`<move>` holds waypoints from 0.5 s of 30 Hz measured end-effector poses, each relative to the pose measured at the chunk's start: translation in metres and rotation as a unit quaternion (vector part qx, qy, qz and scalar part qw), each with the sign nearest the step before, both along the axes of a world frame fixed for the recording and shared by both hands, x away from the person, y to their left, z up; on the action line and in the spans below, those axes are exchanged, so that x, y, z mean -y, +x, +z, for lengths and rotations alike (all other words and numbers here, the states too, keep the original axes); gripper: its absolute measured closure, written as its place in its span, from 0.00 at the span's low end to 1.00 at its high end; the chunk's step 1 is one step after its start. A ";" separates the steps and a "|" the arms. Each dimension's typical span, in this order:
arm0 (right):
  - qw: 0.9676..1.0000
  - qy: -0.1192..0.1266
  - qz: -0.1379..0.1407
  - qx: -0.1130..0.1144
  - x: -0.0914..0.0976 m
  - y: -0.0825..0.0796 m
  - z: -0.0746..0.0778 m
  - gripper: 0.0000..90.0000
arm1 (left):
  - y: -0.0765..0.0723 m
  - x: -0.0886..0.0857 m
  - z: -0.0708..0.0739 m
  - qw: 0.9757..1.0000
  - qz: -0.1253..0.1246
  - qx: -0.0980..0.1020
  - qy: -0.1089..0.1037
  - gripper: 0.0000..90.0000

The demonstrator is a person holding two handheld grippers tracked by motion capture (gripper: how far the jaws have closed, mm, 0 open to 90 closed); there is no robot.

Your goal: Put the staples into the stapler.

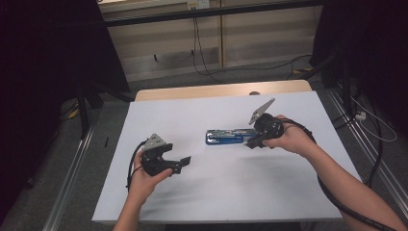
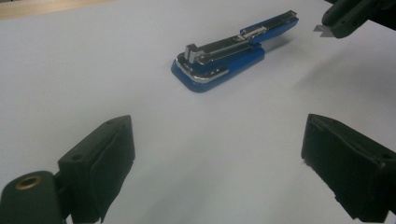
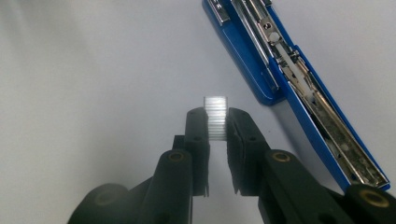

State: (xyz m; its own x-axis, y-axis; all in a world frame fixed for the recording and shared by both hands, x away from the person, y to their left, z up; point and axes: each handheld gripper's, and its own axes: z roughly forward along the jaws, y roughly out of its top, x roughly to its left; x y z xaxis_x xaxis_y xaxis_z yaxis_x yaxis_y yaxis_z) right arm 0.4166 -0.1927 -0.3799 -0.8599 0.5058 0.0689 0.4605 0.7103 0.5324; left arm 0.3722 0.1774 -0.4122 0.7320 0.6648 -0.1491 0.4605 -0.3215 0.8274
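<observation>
A shiny silver strip of staples (image 3: pixel 215 116) is pinched in the right gripper (image 3: pixel 215 122) just beside the opened blue metal stapler (image 1: pixel 225 136) laid on the white tabletop (image 1: pixel 202 197), while the left gripper (image 2: pixel 217 161) is kept wide open, nothing held.

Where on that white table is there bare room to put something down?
Free: the near strip of the white table between the two forearms, and the far-left stretch beyond the left tongs. Crowded: the middle-right, where the open blue metal stapler lies beside the right tongs pinching a silvery staple strip.
</observation>
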 end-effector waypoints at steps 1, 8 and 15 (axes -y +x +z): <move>1.000 0.001 -0.001 0.000 0.000 0.001 0.000 0.88 | 0.000 -0.002 -0.001 1.000 -0.001 0.000 0.000 0.11; 1.000 0.001 0.001 0.003 0.000 0.016 0.007 0.88 | -0.004 -0.013 -0.003 1.000 0.007 0.000 0.002 0.11; 1.000 0.002 0.005 0.010 -0.004 0.026 0.013 0.88 | -0.007 -0.015 -0.004 1.000 0.007 0.000 0.004 0.11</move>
